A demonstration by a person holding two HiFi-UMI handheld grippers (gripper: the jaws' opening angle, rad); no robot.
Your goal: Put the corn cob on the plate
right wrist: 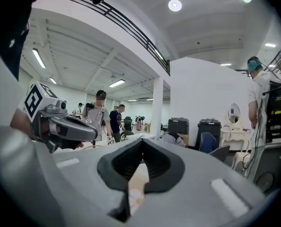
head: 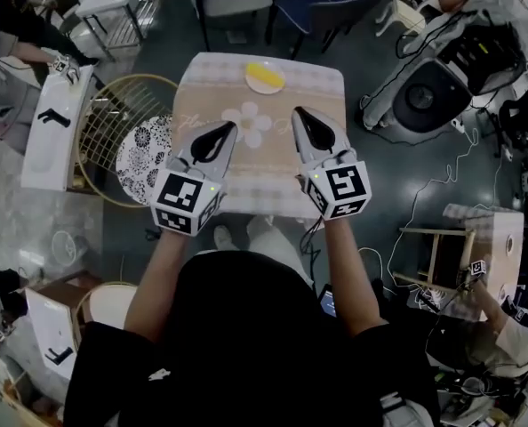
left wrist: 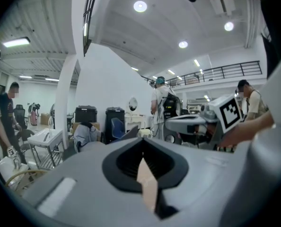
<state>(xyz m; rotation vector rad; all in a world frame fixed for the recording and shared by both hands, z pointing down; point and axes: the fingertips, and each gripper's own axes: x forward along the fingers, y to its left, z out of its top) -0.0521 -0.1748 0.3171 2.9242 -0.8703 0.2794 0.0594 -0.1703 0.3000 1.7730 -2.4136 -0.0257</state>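
1. A square table (head: pixel 202 87) under a beige checked cloth with a white flower print fills the middle of my head view. Both grippers hang over its near half.
2. Just left of the table stands a round gold wire chair (head: pixel 113 105) with a black-and-white patterned cushion (head: pixel 144 154) on it.
3. My left gripper (head: pixel 229 129) is grey and carries a marker cube. It points toward the far side of the table. In the left gripper view (left wrist: pixel 141 141) its jaws are closed against each other, with nothing between them.
4. My right gripper (head: pixel 299 113) sits beside it, apart from it and pointing the same way. In the right gripper view (right wrist: pixel 141 141) its jaws are pressed together and empty.
5. A small pale round plate (head: pixel 266 90) rests at the far edge of the table, well apart from both grippers.
6. The yellow corn cob (head: pixel 265 72) lies on that plate, and neither gripper touches it.
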